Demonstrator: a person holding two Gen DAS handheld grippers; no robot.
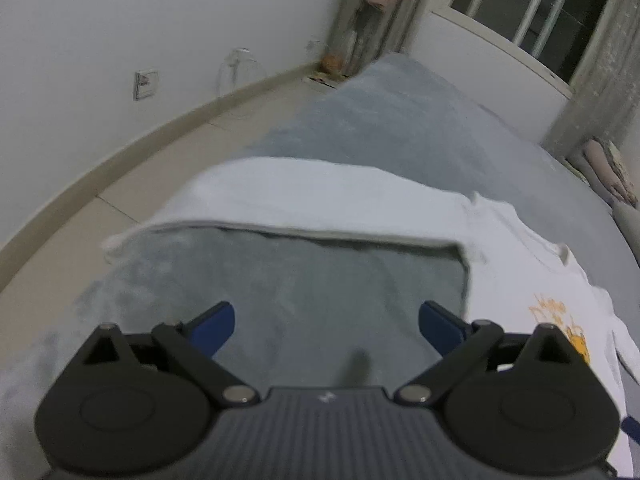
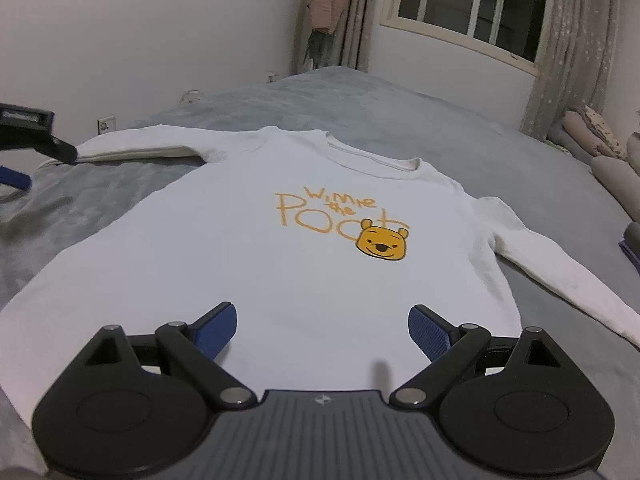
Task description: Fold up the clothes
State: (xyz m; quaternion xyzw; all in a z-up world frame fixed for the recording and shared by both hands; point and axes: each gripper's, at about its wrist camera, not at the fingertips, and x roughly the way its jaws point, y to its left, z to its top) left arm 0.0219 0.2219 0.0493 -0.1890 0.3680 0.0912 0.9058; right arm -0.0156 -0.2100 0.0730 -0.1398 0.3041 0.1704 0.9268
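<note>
A white long-sleeved sweatshirt (image 2: 280, 264) with a yellow bear print (image 2: 383, 245) lies flat, front up, on a grey bed (image 2: 420, 120). Both sleeves are spread out to the sides. My right gripper (image 2: 322, 330) hovers open over the shirt's lower hem, nothing between its blue pads. In the left wrist view, the left sleeve (image 1: 320, 196) stretches across the grey blanket, and my left gripper (image 1: 326, 326) stands open above bare blanket just short of that sleeve. The left gripper's tip (image 2: 24, 140) also shows at the left edge of the right wrist view.
The bed's left edge drops to a beige tiled floor (image 1: 120, 176) beside a white wall with a socket (image 1: 145, 84). A window (image 2: 472, 0) with curtains is at the far end. Pillows (image 2: 592, 136) and folded bedding lie at the bed's right side.
</note>
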